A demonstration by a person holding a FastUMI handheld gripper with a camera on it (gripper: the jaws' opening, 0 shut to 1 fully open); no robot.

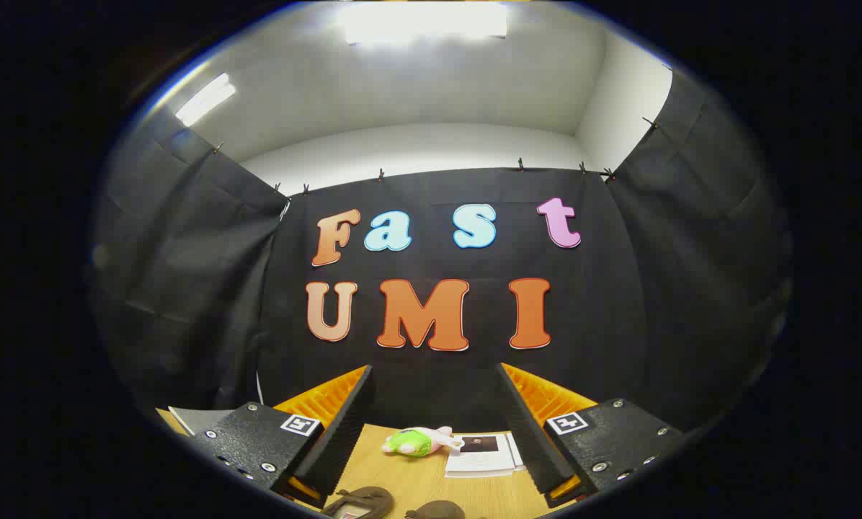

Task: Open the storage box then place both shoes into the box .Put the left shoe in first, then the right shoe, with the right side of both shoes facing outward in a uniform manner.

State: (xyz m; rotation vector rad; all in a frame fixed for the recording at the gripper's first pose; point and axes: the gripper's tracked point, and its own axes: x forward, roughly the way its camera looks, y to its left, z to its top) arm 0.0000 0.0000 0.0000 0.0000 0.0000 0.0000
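My gripper (434,375) is held high and level, aimed at the booth's back wall, and its fingers stand wide apart with nothing between them. Down between the finger bases, at the near edge of the wooden table (402,476), the tops of two dark brown shoes peek into sight: one (362,501) by the left finger, the other (437,510) a little to its right. Which shoe is left or right I cannot tell. Both lie well below the fingers.
A small green and pink plush toy (416,440) lies on the table beyond the shoes. A white booklet (483,454) rests to its right, by the right finger. A pale sheet (193,418) sits at the table's far left edge. Black cloth walls close the booth.
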